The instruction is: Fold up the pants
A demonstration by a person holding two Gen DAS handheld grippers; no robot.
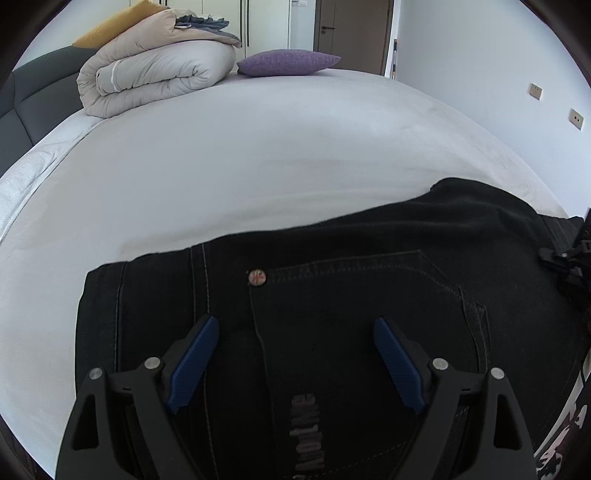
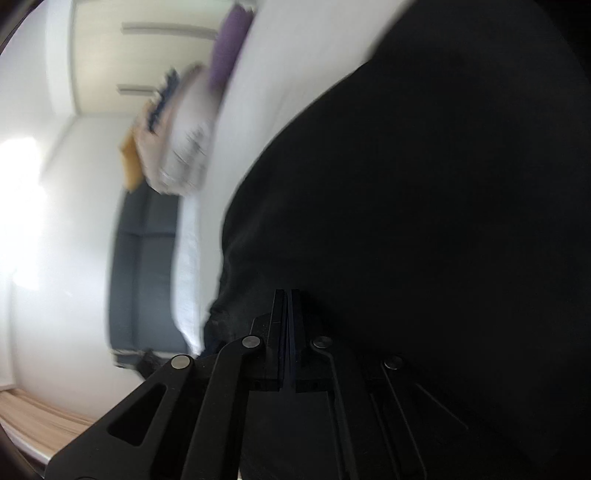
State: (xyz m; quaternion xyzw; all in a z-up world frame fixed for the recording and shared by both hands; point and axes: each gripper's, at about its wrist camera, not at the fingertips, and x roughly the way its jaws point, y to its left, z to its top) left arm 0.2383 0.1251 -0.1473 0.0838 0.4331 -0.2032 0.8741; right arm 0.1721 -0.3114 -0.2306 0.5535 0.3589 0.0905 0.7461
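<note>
Pants: a pair of black jeans (image 1: 369, 280) lay on the near part of the bed, seat side up, with a stitched back pocket (image 1: 388, 306), a small metal rivet (image 1: 257, 277) at the pocket's corner and pale lettering lower down, near the bottom of the left wrist view.
Bed: a pale sheet (image 1: 240, 166) covered the mattress and stretched bare beyond the jeans; a dark padded headboard (image 1: 26, 96) ran along its left side.
Far end of the bed: a rolled beige quilt (image 1: 155, 74) sat by the headboard with a mustard cushion (image 1: 114, 24) behind it, and a purple pillow (image 1: 286, 62) lay just beside the quilt.
Left tool (image 1: 295, 325): its two blue pads (image 1: 194, 363) stood wide apart above the seat of the jeans, near the pocket, with nothing pinched between them; whether the tips touched the cloth could not be told.
Right tool (image 2: 289, 295): its fingers were pressed together; dark cloth filled the blurred, tilted right wrist view around them, and whether a fold sat between the pads could not be told.
Right tool, from the left wrist: a dark part of it (image 1: 561, 258) showed at the right edge of the jeans.
Room: white walls, a brown door (image 1: 352, 26) past the purple pillow, and a strip of wooden floor (image 2: 40, 421) in the right wrist view.
</note>
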